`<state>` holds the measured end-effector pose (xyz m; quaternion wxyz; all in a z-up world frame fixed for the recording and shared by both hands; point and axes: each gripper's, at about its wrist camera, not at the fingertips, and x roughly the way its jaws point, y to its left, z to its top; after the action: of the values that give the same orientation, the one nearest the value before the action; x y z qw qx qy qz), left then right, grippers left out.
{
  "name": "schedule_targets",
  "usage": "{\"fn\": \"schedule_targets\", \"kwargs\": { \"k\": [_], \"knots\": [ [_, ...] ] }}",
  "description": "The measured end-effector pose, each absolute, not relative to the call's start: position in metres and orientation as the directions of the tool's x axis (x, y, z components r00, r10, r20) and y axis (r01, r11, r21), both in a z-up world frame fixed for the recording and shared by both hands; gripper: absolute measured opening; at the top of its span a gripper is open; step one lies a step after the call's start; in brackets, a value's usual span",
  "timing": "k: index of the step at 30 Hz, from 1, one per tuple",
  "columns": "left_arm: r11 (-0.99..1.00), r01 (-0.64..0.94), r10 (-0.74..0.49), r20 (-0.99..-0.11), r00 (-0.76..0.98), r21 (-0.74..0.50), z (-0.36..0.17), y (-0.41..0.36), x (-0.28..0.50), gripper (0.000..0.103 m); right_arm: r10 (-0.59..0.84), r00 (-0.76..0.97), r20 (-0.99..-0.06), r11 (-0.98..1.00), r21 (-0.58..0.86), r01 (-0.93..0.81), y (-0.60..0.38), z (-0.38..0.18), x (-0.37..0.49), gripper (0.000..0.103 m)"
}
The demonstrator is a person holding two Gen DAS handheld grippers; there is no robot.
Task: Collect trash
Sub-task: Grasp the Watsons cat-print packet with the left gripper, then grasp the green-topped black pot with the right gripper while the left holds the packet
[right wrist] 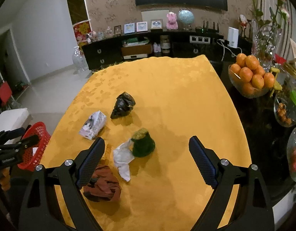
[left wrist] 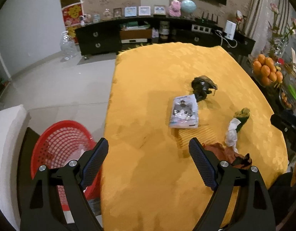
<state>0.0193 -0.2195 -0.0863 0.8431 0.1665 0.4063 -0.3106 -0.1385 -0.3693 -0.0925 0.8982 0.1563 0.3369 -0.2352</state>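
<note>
We hold 2 tongs, left tongs (left wrist: 148, 156) and right tongs (right wrist: 147, 156), both wide open w/ nothing gripped, over the yellow surface (right wrist: 176, 100). 5 trash bits on it, near to far: 1 brown wrapper (right wrist: 104, 185), 1 white tissue (right wrist: 122, 156), 1 green lump (right wrist: 143, 142), 1 cat-print pack (right wrist: 93, 125), 1 black bag (right wrist: 123, 105). 1 red basket (left wrist: 61, 140) sits off the surface's left edge.
</note>
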Motion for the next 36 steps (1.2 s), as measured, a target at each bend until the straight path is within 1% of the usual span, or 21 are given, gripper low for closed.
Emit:
{"fn": "schedule_targets", "kwargs": {
  "k": [9, 16, 24, 26, 27, 28, 29, 30, 32, 34, 36],
  "knots": [
    [0.693, 0.721, -0.423, -0.815, 0.397, -0.009, -0.103, -0.271, 0.039, 0.082, -0.305, 0.64, -0.705, 0.826, 0.138, 0.546, -0.382, -0.111, -0.135, 0.086],
    [0.664, 0.748, -0.397, -0.846, 0.355, 0.002, -0.127, -0.31, 0.053, 0.082, -0.295, 0.633, -0.716, 0.819, 0.152, 0.553, -0.391, -0.12, -0.132, 0.086],
    [0.657, 0.754, -0.371, -0.877, 0.306, -0.015, -0.153, -0.33, 0.07, 0.082, -0.277, 0.628, -0.727, 0.814, 0.169, 0.555, -0.4, -0.13, -0.129, 0.086],
    [0.659, 0.752, -0.371, -0.883, 0.288, -0.031, -0.158, -0.332, 0.074, 0.075, -0.271, 0.625, -0.732, 0.813, 0.174, 0.556, -0.402, -0.132, -0.128, 0.086],
    [0.657, 0.752, -0.37, -0.887, 0.276, -0.04, -0.161, -0.333, 0.075, 0.066, -0.269, 0.624, -0.733, 0.812, 0.175, 0.556, -0.402, -0.134, -0.128, 0.086],
    [0.656, 0.753, -0.369, -0.892, 0.261, -0.051, -0.164, -0.334, 0.077, 0.06, -0.266, 0.623, -0.735, 0.812, 0.177, 0.555, -0.402, -0.136, -0.127, 0.086],
    [0.656, 0.753, -0.365, -0.895, 0.255, -0.053, -0.166, -0.334, 0.078, 0.057, -0.262, 0.622, -0.738, 0.813, 0.178, 0.555, -0.403, -0.137, -0.126, 0.086],
    [0.656, 0.753, -0.364, -0.896, 0.253, -0.054, -0.168, -0.335, 0.078, 0.05, -0.259, 0.62, -0.74, 0.814, 0.179, 0.553, -0.403, -0.139, -0.125, 0.086],
    [0.656, 0.752, -0.37, -0.893, 0.255, -0.057, -0.168, -0.335, 0.078, 0.049, -0.255, 0.618, -0.744, 0.815, 0.179, 0.551, -0.404, -0.14, -0.123, 0.086],
    [0.658, 0.75, -0.378, -0.888, 0.264, -0.057, -0.168, -0.333, 0.079, 0.044, -0.251, 0.616, -0.747, 0.817, 0.178, 0.549, -0.404, -0.142, -0.12, 0.086],
    [0.661, 0.748, -0.384, -0.884, 0.266, -0.062, -0.166, -0.33, 0.079, 0.041, -0.249, 0.613, -0.75, 0.817, 0.177, 0.548, -0.404, -0.144, -0.119, 0.086]
  ]
}}
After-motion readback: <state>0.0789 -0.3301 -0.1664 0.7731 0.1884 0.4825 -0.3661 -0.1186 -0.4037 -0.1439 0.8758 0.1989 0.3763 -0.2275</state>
